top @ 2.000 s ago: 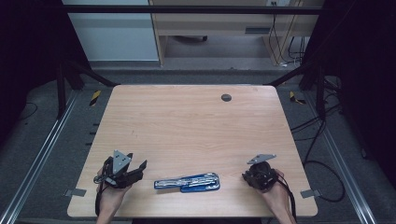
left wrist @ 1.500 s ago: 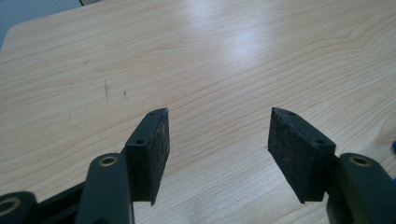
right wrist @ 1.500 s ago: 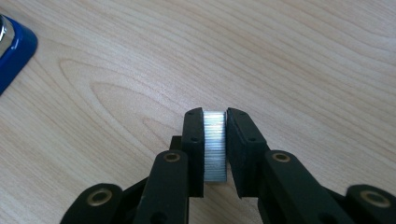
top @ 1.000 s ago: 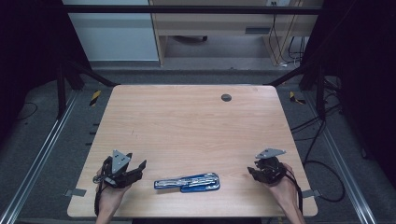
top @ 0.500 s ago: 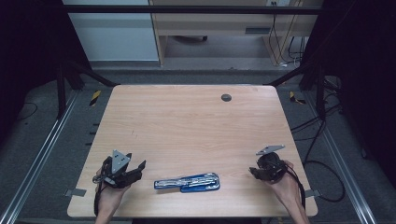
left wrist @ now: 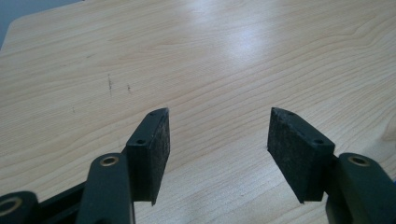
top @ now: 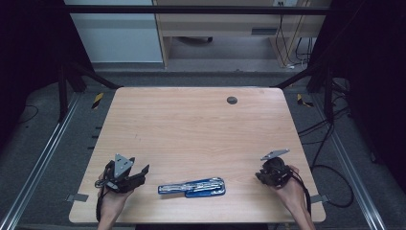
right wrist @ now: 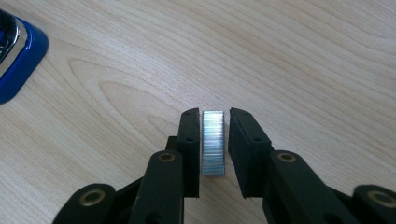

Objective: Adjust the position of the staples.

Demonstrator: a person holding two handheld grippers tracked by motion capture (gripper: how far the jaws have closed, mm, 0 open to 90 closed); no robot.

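Near the front right of the table (top: 201, 129), the right gripper (right wrist: 215, 122) has just been closing its jaws on a shiny strip of staples (right wrist: 213, 142), and the pads now sit against its sides. Off to its left, the blue stapler (top: 192, 187) lies open. The left gripper (left wrist: 217, 133) hangs wide apart with nothing in it. Squeeze too hard or tilt, and the strip might snap or slip out

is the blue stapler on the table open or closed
Open. In the high view the stapler lies flat, its silver arm stretched left of the blue base. The right gripper brackets a staple strip.
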